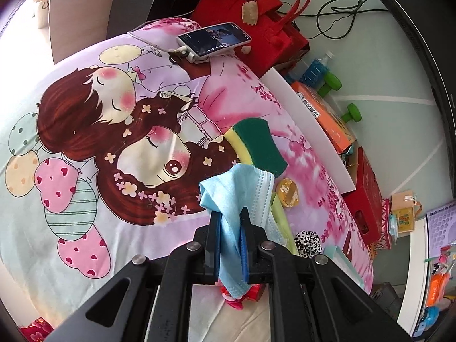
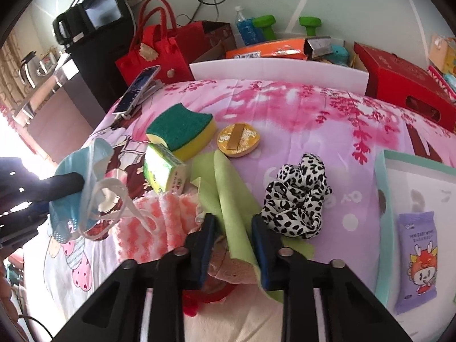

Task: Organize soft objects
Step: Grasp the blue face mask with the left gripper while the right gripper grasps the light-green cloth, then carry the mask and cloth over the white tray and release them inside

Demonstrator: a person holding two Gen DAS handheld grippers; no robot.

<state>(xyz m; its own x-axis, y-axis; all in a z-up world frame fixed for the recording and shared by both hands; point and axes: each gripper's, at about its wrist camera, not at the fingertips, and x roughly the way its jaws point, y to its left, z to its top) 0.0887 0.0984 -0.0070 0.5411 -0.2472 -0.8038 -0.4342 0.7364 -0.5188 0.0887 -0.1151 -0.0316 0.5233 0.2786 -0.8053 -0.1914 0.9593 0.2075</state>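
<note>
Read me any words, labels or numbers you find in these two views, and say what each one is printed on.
No text reads for certain.
Purple wipes packet: small print above a cartoon dragon, too blurred to read.
Orange box: characters beside a round logo, too distorted to read.
Green tissue pack: print on its end, too small.
Gold round tin: embossed pattern, unreadable.
Phone: lit screen, nothing legible.

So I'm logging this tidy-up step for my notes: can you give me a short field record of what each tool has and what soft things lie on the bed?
left tool: shut on the blue face mask, lifted off the bed
right tool: around the green cloth, fingers either side of it
surface: cartoon-print bedsheet
soft items lying loose: green-and-yellow sponge, leopard scrunchie, pink-and-white towel
also there: tissue pack, phone
</note>
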